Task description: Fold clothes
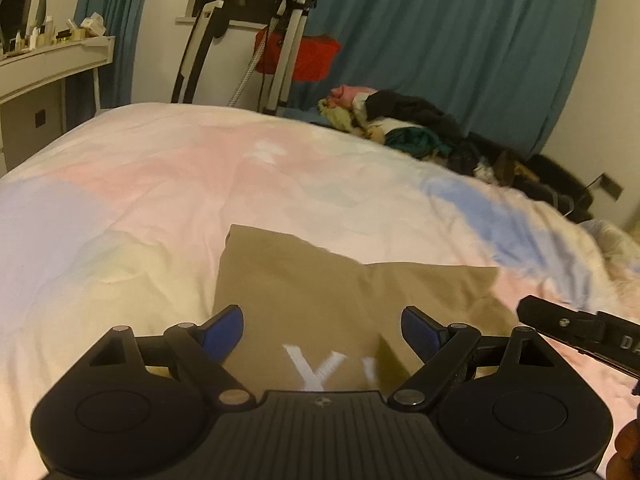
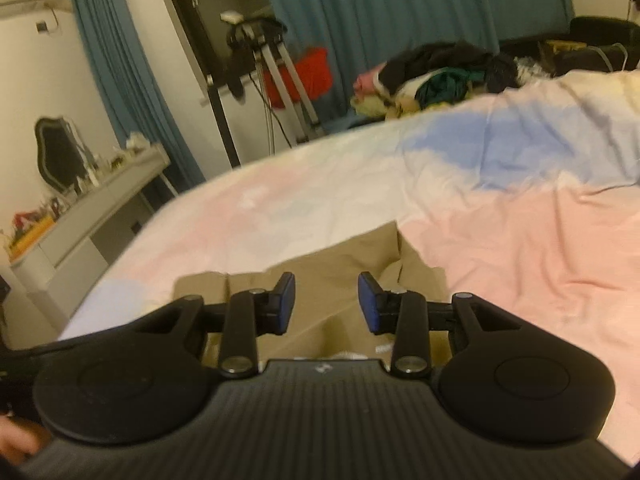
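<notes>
A tan garment (image 1: 320,280) with white letters (image 1: 316,368) lies folded flat on the pastel bed cover (image 1: 160,184). My left gripper (image 1: 322,314) hovers over its near part, jaws wide open and empty. A black part of the other tool (image 1: 568,324) pokes in at the right edge. In the right wrist view the same tan garment (image 2: 344,252) shows a crease and a folded flap. My right gripper (image 2: 326,280) hangs above it with a narrow gap between its blue pads (image 2: 286,292), and no cloth is pinched.
A heap of mixed clothes (image 1: 420,128) (image 2: 440,72) lies at the bed's far edge before a teal curtain (image 1: 460,40). A white dresser (image 1: 48,68) (image 2: 100,208) stands left. A metal stand with a red bag (image 1: 304,56) is behind the bed.
</notes>
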Available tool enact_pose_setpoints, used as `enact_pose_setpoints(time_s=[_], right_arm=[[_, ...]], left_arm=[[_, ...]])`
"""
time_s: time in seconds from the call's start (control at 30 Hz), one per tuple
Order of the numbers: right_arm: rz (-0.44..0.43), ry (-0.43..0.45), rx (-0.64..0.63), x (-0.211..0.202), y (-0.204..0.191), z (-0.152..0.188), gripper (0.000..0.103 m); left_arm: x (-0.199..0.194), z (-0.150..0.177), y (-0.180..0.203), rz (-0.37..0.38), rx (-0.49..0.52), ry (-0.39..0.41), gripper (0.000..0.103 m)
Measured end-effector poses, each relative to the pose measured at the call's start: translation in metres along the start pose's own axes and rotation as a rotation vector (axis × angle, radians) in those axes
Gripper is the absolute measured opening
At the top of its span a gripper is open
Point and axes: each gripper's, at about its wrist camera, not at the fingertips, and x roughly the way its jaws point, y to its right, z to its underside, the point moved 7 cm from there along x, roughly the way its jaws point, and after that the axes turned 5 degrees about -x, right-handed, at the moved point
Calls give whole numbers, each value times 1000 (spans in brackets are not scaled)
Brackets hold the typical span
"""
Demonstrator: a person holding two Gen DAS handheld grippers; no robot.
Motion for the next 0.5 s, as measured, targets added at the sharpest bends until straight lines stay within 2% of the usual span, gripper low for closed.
enact_pose_setpoints(time_s=[0.1, 0.2, 0.27, 0.37, 0.5], right_arm=[[0, 11, -21, -22, -5, 4, 38], [-7, -18, -27, -27, -7, 22, 38], [7, -51, -38, -22, -7, 35, 38], [28, -98, -44, -7, -5, 53, 38], [37, -89, -37, -6, -4, 61, 38]], left_arm=[[-22, 4, -1, 0, 4, 6, 88], [-31, 11, -3, -26, 22, -5, 88], [-33, 16, -5, -53, 42, -19, 88], [-23, 29, -8, -77, 56, -82, 87], [-25, 38, -10, -79, 49, -112, 87]])
